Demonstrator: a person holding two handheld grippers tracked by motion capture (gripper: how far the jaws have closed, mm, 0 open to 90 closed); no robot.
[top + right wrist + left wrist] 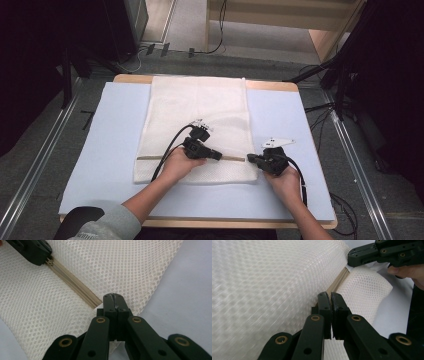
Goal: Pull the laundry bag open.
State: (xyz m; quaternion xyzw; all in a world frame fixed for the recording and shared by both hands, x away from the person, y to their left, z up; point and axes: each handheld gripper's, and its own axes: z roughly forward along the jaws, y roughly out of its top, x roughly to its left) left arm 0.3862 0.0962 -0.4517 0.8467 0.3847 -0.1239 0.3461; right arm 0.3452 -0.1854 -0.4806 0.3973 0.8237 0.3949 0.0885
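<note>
My right gripper (115, 296) is pinched on the mesh bag (197, 107) at its near-right edge; the held fold is hidden. My left gripper (330, 295), jaws together, sits on the bag's tan zipper (72, 286); what it pinches I cannot tell.

A wooden table (280, 86) is covered by a pale blue sheet (107, 145). On the sheet, a white mesh bag (200, 107) is laid flat, reaching the table's far edge.
</note>
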